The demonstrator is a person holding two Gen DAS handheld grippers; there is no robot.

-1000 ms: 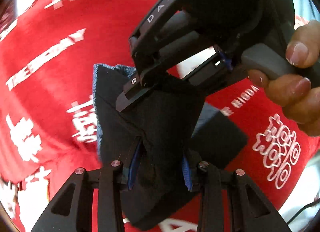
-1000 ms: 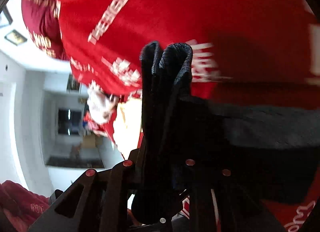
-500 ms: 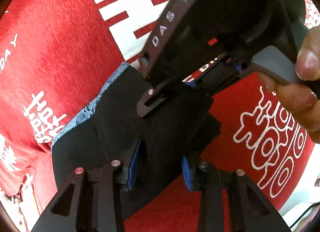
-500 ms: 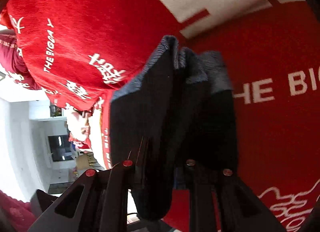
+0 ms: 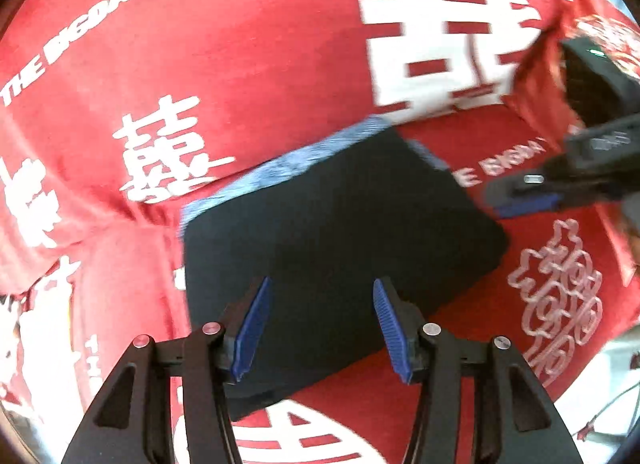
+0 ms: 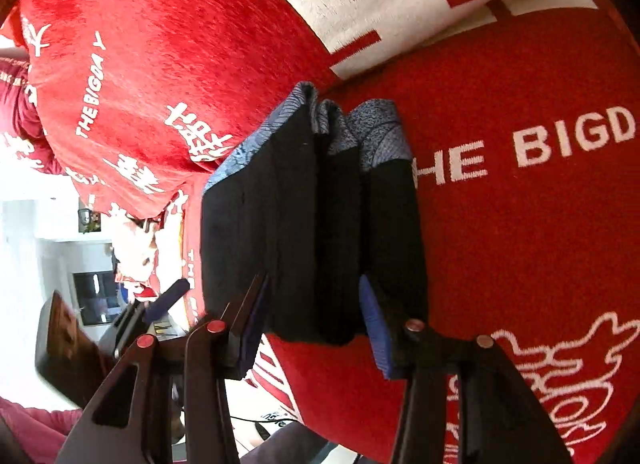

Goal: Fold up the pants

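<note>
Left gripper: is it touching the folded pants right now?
Cannot tell. In the left wrist view the left gripper is open above the pants, but no gap shows.

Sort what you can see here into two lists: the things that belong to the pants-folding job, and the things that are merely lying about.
Part of the job:
- folded dark pants with a blue-grey waistband
- left gripper, jaws open
- right gripper, jaws open

Just lying about:
- red blanket with white lettering, under the pants
- cable at the blanket's edge
</note>
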